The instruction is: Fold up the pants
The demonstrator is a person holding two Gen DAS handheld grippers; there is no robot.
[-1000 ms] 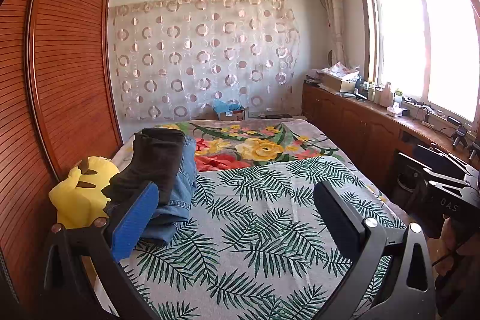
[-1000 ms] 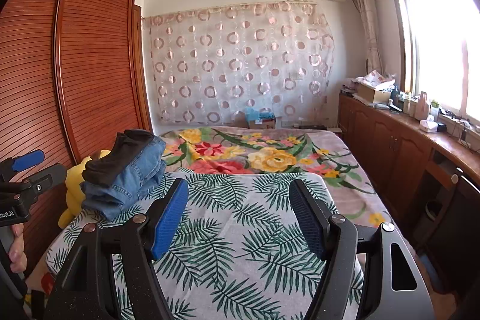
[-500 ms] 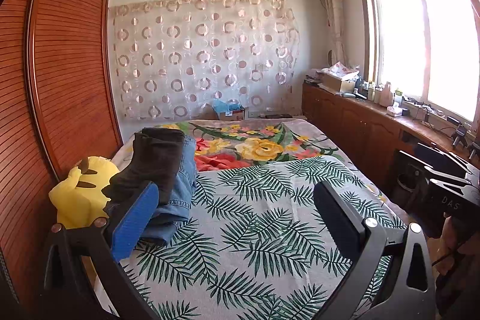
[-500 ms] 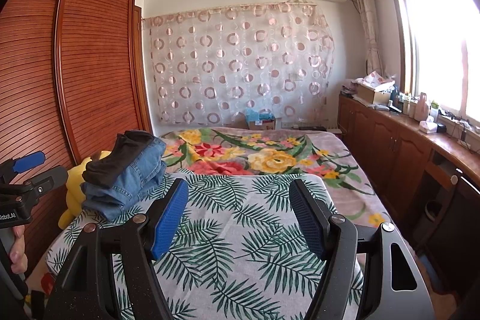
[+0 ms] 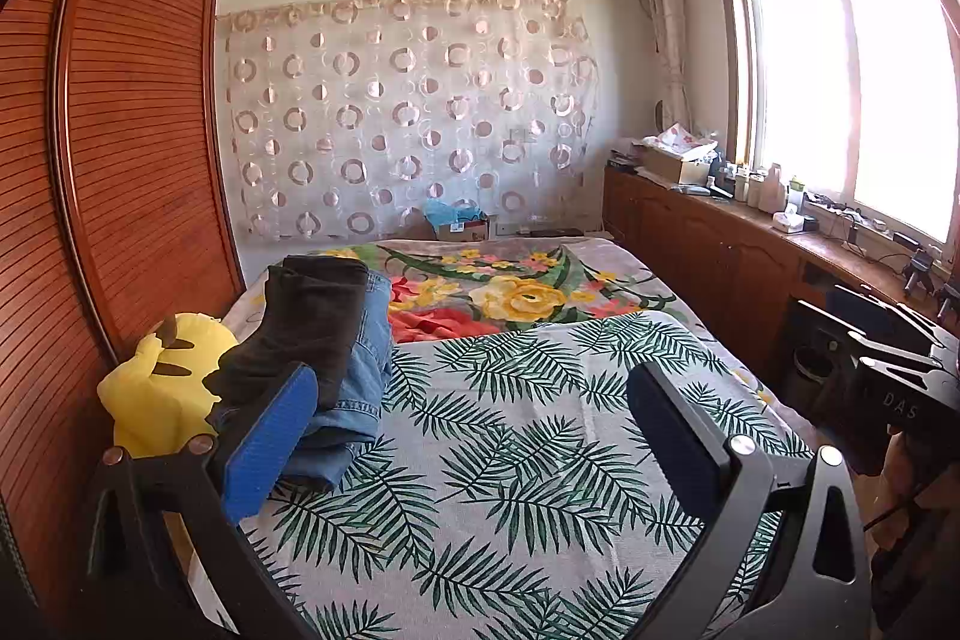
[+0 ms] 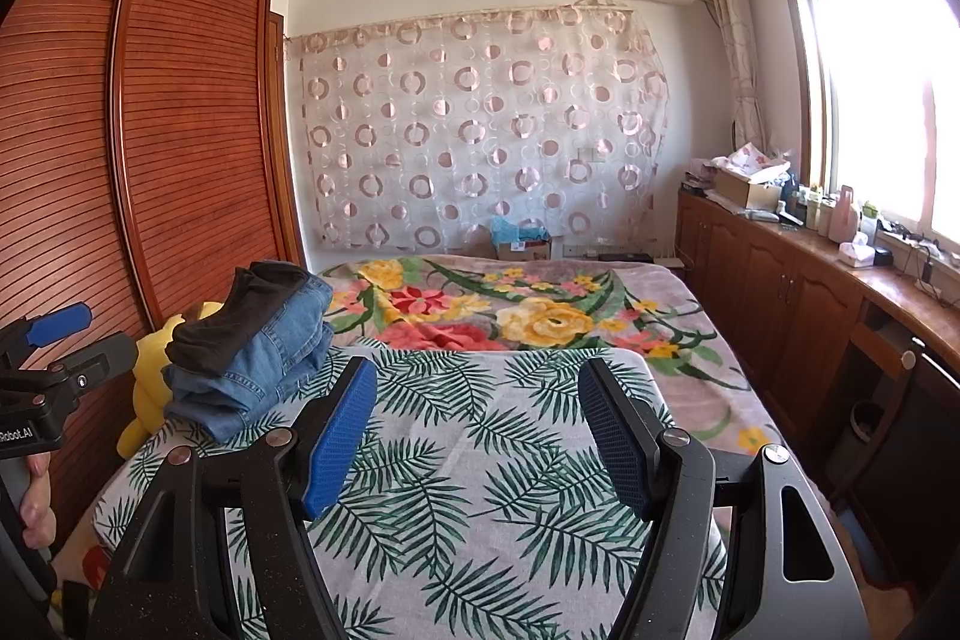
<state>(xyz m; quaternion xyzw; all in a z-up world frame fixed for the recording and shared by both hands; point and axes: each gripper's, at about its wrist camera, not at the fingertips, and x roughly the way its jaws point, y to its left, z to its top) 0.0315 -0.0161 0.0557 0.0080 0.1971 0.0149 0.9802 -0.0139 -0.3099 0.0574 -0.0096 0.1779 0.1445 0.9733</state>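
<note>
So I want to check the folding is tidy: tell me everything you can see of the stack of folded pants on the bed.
The stack of folded pants lies at the bed's left edge, on the palm-leaf bedspread, beside a yellow plush toy. Blue denim jeans lie folded in several layers at the bottom; a dark, soft-looking pair lies folded on top. The pile looks compact, with edges roughly aligned, and leans slightly. Neither hand-held gripper touches it.

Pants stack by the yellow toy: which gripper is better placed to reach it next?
Left, probably. The pants stack lies just past the open left gripper; from the open right gripper it sits off to the side.
</note>
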